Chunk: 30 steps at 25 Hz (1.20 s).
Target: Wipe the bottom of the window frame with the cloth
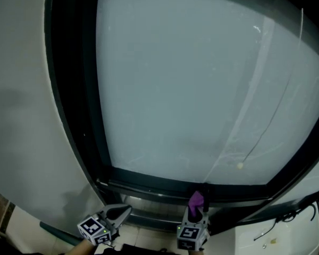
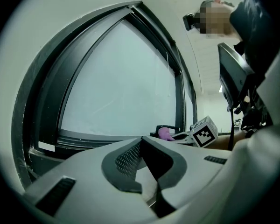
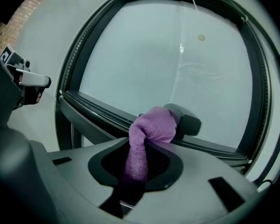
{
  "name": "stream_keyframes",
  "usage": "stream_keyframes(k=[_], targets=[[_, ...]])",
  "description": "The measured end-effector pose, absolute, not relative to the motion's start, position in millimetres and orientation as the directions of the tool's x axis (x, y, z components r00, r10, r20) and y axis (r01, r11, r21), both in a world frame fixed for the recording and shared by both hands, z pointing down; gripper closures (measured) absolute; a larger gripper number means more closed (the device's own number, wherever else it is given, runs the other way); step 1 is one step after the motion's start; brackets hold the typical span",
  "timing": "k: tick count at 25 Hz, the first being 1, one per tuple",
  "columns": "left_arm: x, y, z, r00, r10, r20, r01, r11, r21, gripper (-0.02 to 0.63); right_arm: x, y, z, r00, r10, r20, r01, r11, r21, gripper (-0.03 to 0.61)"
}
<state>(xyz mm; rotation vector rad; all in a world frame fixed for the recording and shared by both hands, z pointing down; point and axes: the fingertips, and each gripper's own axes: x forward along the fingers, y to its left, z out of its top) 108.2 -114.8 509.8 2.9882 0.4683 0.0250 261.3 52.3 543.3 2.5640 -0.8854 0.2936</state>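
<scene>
- right gripper is clamped on the purple cloth, bunched end poking out past the tips
- cloth sits right at the window frame bottom rail
- left gripper pinched closed, nothing in it, just beside

Nothing to read here: no words, numbers or brands. The left marker cube at 7 o'clock and the right marker cube at 6 o'clock show only black-and-white squares. The white sticker on the window frame is illegible.
</scene>
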Motion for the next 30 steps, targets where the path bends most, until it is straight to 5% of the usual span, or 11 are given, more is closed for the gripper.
stream_keyframes(k=[15, 30], targets=[[96.2, -138.2, 502.8, 0.961, 0.267, -0.072, 0.276, -0.946, 0.172, 0.609, 280.9, 12.6, 506.2, 0.752, -0.59, 0.294, -0.592, -0.801, -0.091, 0.494], [102.0, -149.5, 502.9, 0.968, 0.233, -0.094, 0.248, -0.946, 0.208, 0.609, 297.9, -5.0, 505.4, 0.628, -0.659, 0.413, -0.635, -0.741, -0.217, 0.494]])
